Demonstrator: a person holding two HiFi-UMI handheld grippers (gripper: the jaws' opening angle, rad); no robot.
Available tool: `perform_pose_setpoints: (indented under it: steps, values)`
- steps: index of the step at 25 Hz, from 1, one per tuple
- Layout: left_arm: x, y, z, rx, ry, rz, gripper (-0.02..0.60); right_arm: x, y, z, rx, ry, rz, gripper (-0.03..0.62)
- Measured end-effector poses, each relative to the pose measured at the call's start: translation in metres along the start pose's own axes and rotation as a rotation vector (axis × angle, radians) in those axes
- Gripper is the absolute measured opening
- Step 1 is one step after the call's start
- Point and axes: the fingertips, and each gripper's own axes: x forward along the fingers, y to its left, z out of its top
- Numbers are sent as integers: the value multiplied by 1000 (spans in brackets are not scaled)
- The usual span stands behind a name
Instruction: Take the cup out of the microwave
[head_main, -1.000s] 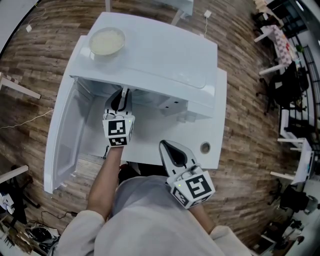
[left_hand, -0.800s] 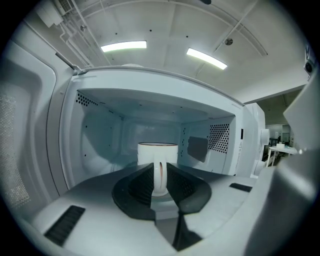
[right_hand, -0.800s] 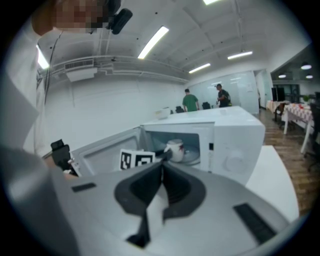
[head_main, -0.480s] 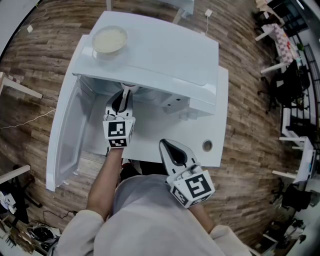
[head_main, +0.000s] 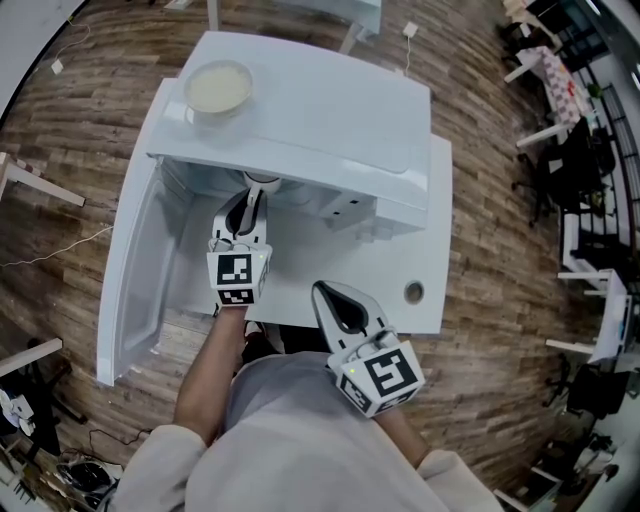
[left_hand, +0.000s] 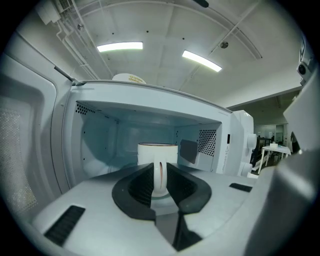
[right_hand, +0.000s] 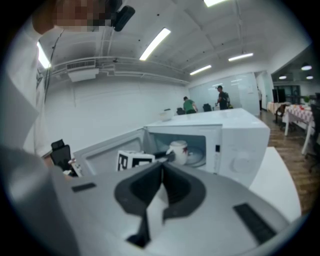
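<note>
The white ceramic cup (left_hand: 157, 152) is inside the open white microwave (left_hand: 150, 97), at frame centre, its handle pinched between the left tongs (left_hand: 159, 175). The right tongs (right_hand: 161, 172), pressed together and empty, hang outside the microwave.

On bench (head_main: 395, 275): microwave (head_main: 320, 110), door (head_main: 135, 270) swung out to its left. On top, left rear corner: bowl (head_main: 218, 88). Inside cavity: cup (left_hand: 157, 156), handle between jaws of left claw (left_hand: 159, 172). Right claw (head_main: 330, 292) in front, rightward of left claw

The fingers (left_hand: 141, 186) of the left gripper (left_hand: 159, 169) hide the base of the cup (left_hand: 150, 153).
</note>
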Motion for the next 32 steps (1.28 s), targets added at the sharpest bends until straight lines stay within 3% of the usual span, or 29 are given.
perform_pose_setpoints:
  steps: [32]
  values:
    - [-48, -14, 11, 5, 10, -50, 66, -7, 30, 3, 17, -61, 21, 23]
